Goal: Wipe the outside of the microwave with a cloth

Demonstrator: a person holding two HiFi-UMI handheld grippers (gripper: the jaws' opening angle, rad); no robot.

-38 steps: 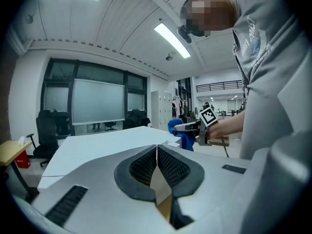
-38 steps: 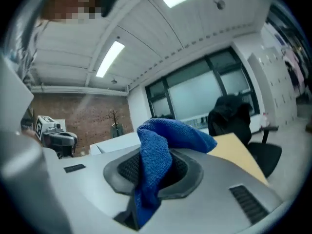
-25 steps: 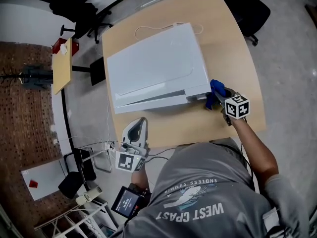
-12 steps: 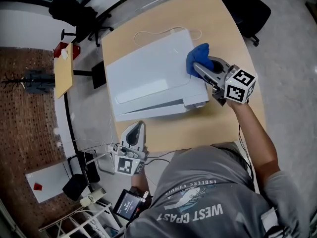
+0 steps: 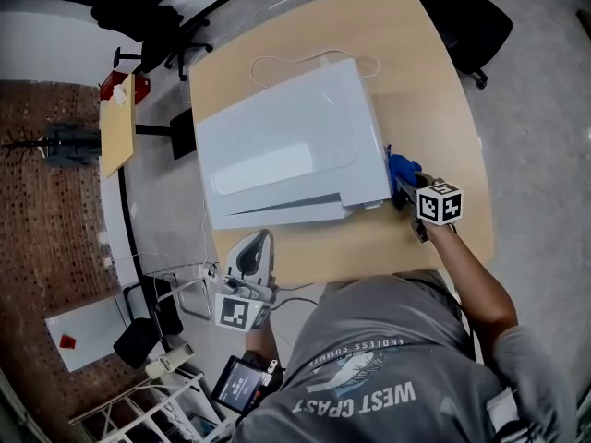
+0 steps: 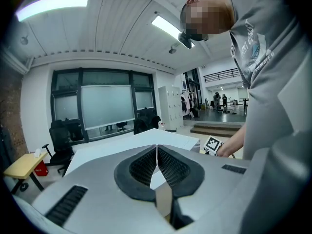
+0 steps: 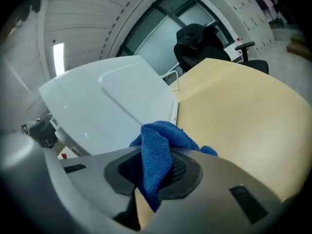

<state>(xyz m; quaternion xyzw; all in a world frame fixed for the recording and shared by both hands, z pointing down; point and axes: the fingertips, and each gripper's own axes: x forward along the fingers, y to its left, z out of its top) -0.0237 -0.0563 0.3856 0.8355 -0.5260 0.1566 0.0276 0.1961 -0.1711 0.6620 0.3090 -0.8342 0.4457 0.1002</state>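
The white microwave (image 5: 286, 146) stands on the light wooden table (image 5: 416, 72); it also fills the left of the right gripper view as a white box (image 7: 107, 106). My right gripper (image 5: 400, 183) is at the microwave's right side near its front corner, shut on a blue cloth (image 5: 399, 166). In the right gripper view the cloth (image 7: 158, 140) is bunched between the pads and spills over the gripper (image 7: 155, 167). My left gripper (image 5: 261, 240) hovers at the table's near edge in front of the microwave, its pads (image 6: 168, 167) pressed together on nothing.
A white cable (image 5: 314, 58) lies on the table behind the microwave. Black office chairs (image 5: 471, 17) stand at the far right and far left. A small yellow side table (image 5: 115, 123) is at the left, with a power strip (image 5: 189, 275) on the floor.
The right gripper swept the cloth from the microwave's front right corner up onto its top right, then back down to the right side. The left gripper has hardly shifted.
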